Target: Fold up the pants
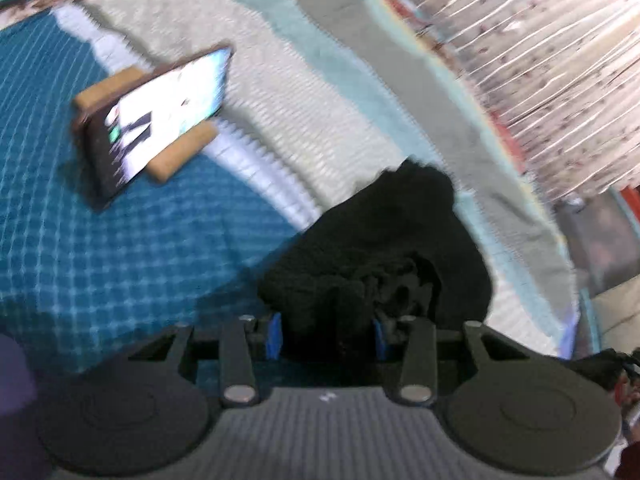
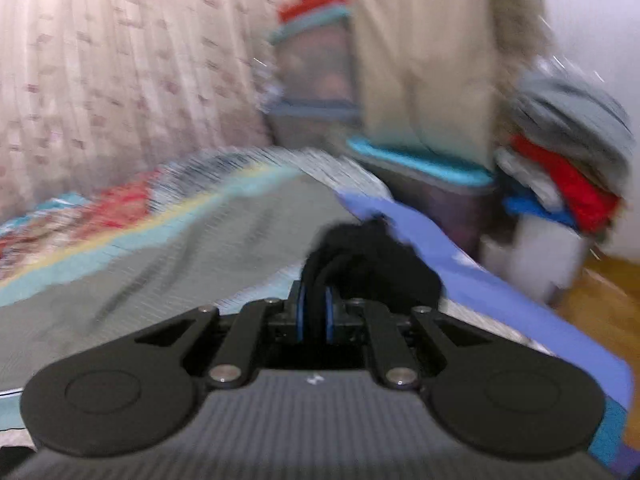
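The pants (image 1: pixel 384 248) are black and bunched into a thick wad above a bed cover. In the left wrist view my left gripper (image 1: pixel 326 338) is shut on a fat fold of that cloth, which fills the gap between its blue pads (image 1: pixel 274 340). In the right wrist view my right gripper (image 2: pixel 316 316) is shut on a thin edge of the black pants (image 2: pixel 376 256), with the blue pads (image 2: pixel 330 316) nearly together. Both pictures are blurred. How the cloth runs between the two grips is hidden.
A lit phone (image 1: pixel 160 116) leans on a tan stand over the teal checked bedspread (image 1: pixel 100 260). A pale patterned curtain (image 2: pixel 120 80) hangs beyond the bed. Stacked lidded storage tubs (image 2: pixel 316 92), a pile of folded clothes (image 2: pixel 560 160) and wooden floor (image 2: pixel 600 300) lie past the bed's edge.
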Demonstrator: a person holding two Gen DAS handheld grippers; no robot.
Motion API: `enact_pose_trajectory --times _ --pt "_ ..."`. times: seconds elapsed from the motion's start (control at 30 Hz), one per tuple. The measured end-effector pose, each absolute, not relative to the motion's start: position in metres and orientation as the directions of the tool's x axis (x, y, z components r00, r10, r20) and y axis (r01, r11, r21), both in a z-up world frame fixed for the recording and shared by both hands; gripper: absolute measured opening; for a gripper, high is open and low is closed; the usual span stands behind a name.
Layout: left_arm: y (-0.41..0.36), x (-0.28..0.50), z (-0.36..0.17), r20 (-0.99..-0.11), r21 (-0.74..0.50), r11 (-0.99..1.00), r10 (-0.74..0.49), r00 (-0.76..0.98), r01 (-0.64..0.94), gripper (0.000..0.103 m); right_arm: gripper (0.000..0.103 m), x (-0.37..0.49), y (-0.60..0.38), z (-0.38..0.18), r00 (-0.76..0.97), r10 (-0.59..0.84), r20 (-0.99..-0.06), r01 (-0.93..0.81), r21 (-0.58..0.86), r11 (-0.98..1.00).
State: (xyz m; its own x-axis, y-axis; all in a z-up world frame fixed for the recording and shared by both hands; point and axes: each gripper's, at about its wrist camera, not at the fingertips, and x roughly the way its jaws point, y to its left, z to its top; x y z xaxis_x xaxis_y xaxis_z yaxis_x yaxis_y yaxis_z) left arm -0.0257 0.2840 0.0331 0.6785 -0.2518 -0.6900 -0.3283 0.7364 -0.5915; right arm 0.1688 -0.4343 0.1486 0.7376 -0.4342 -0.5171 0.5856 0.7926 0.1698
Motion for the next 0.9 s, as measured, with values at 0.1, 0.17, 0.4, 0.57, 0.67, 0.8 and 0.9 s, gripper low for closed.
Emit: enact_pose_trajectory --times 0.1,0.17,0.4,0.57,0.67,0.8,0.9 --pt "0.277 -0.025 0.021 -0.721 -0.564 0.745 -0.234 0.652 -0.356 0.038 0.013 0.163 -0.455 0.124 0.647 -0.544 -0.534 0.688 0.1 0.719" --pt "0.273 -0.025 0.017 -0.736 -0.552 0.749 -0.228 0.638 -0.368 0.043 0.016 0.156 -0.467 0.107 0.588 -0.59 -0.553 0.733 0.055 0.678" --pt "0.283 -0.035 0.018 -0.743 -0.565 0.726 -0.24 0.625 -0.393 0.063 0.04 0.123 -0.492 0.08 0.615 -0.442 -0.653 0.712 0.218 0.668" --pt "0.287 -0.052 0.043 -0.692 -0.582 0.732 -0.218 0.688 -0.354 0.071 0.046 0.092 -0.492 0.065 0.641 -0.36 -0.678 0.674 0.274 0.686" --pt "0.273 -0.052 0.062 -0.678 -0.523 0.798 -0.178 0.713 -0.298 0.088 0.051 0.08 -0.506 0.048 0.65 -0.289 -0.703 0.66 0.334 0.673" --pt "0.241 -0.034 0.069 -0.678 -0.472 0.856 -0.198 0.708 -0.212 0.092 0.052 0.077 -0.529 0.02 0.621 -0.237 -0.747 0.707 0.403 0.581" --pt "0.215 -0.018 0.066 -0.694 -0.419 0.89 -0.186 0.695 -0.181 0.091 0.053 0.085 -0.537 0.007 0.628 -0.188 -0.756 0.71 0.456 0.537"
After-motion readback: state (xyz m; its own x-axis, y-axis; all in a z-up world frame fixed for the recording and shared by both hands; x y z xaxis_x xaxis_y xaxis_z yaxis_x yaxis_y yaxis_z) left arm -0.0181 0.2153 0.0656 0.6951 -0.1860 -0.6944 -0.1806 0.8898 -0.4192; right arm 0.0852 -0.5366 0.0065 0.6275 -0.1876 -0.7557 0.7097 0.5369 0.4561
